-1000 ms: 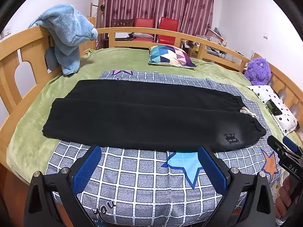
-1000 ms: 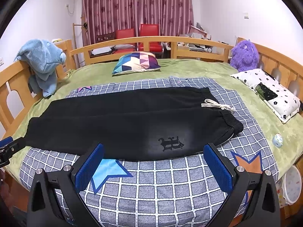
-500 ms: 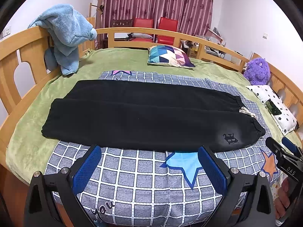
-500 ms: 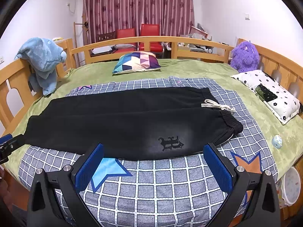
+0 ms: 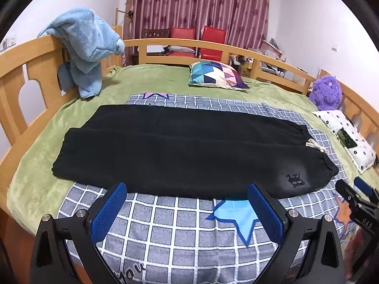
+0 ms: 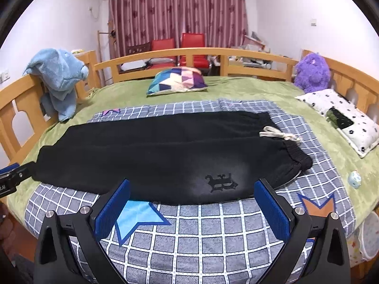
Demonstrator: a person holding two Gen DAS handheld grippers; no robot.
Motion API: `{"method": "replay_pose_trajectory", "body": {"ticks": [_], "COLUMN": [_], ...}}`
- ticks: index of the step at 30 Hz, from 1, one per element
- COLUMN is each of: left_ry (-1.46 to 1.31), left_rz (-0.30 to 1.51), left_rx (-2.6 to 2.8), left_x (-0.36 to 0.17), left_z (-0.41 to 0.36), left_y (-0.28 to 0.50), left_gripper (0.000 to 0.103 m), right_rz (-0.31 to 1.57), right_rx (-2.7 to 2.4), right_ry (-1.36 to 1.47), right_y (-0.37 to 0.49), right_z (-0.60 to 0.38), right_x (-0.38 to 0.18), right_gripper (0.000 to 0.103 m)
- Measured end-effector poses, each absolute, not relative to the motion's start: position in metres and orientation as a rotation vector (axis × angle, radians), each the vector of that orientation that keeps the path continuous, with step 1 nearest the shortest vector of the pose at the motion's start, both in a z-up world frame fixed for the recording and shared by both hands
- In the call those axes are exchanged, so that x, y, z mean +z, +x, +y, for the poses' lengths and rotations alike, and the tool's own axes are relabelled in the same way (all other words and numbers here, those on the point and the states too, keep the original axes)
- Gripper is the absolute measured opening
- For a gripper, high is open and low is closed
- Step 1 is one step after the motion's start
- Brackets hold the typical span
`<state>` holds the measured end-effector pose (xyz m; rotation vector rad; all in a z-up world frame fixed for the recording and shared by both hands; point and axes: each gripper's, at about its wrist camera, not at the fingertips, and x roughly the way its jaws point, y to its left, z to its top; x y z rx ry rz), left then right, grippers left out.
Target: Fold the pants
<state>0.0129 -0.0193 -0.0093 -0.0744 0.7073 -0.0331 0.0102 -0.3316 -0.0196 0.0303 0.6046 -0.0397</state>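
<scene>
Black pants [image 5: 184, 151] lie flat across a grey checked blanket [image 5: 180, 227] on the bed, legs to the left, waistband with a white drawstring [image 5: 315, 145] to the right. They also show in the right wrist view [image 6: 165, 156], with the drawstring [image 6: 279, 136]. My left gripper [image 5: 187, 196] is open and empty, just short of the pants' near edge. My right gripper [image 6: 193, 194] is open and empty, near the edge by the logo [image 6: 221, 182]. The right gripper [image 5: 355, 191] shows at the left view's right edge; the left gripper [image 6: 14, 172] shows at the right view's left edge.
A wooden bed rail [image 5: 213, 45] runs around the green sheet [image 5: 151, 80]. A blue plush towel [image 5: 85, 47] hangs on the left rail. A patterned cushion [image 5: 216, 74], a purple plush toy [image 5: 327, 92] and a white spotted pillow [image 5: 348, 137] lie on the bed.
Both grippers have drifted slightly; the pants have not moved. Both stay open.
</scene>
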Motion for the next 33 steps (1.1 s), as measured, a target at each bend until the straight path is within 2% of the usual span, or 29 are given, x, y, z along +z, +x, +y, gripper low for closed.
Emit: {"method": "replay_pose_trajectory", "body": {"ticks": [11,13,15,18,22,25,27,30,31,32,33], "left_ry": [-0.146,-0.224,-0.308,-0.423,-0.559,-0.624,-0.675,-0.701,-0.691,-0.673,-0.659], "left_rz": [0.817,0.877,0.894,0.883,0.886,0.881,0.862,0.832,0.833,0.836,0.843], "left_rx": [-0.028,-0.035,-0.044,-0.001,-0.009,0.015,0.026,0.052,0.059,0.078,0.099], "left_x": [-0.091,-0.114,-0.129,-0.144,-0.159,-0.173,-0.179,-0.182,-0.181,-0.181,-0.18], "left_z": [0.017,0.034,0.05,0.084,0.117,0.134,0.142,0.146,0.143,0.142,0.142], "left_y": [0.059,0.067,0.066,0.07,0.089,0.105,0.113,0.125,0.131,0.137,0.143], "left_gripper": [0.1,0.098,0.086,0.083,0.083,0.083,0.083,0.083,0.08,0.065,0.052], "right_rz": [0.66,0.673,0.712,0.803,0.813,0.814,0.827,0.831,0.81,0.803,0.803], "right_rx": [-0.019,-0.015,-0.034,-0.073,-0.081,-0.079,-0.075,-0.097,-0.106,-0.114,-0.137], "right_ry": [0.094,0.135,0.159,0.227,0.36,0.445,0.515,0.565,0.563,0.557,0.542], "right_y": [0.036,0.041,0.05,0.065,0.076,0.091,0.102,0.119,0.123,0.128,0.133], "right_z": [-0.381,-0.398,-0.416,-0.44,-0.463,-0.473,-0.478,-0.483,-0.482,-0.482,-0.48], "right_x": [-0.078,-0.096,-0.119,-0.146,-0.155,-0.158,-0.163,-0.173,-0.173,-0.174,-0.172], "right_gripper": [0.097,0.092,0.083,0.068,0.068,0.073,0.081,0.081,0.081,0.075,0.047]}}
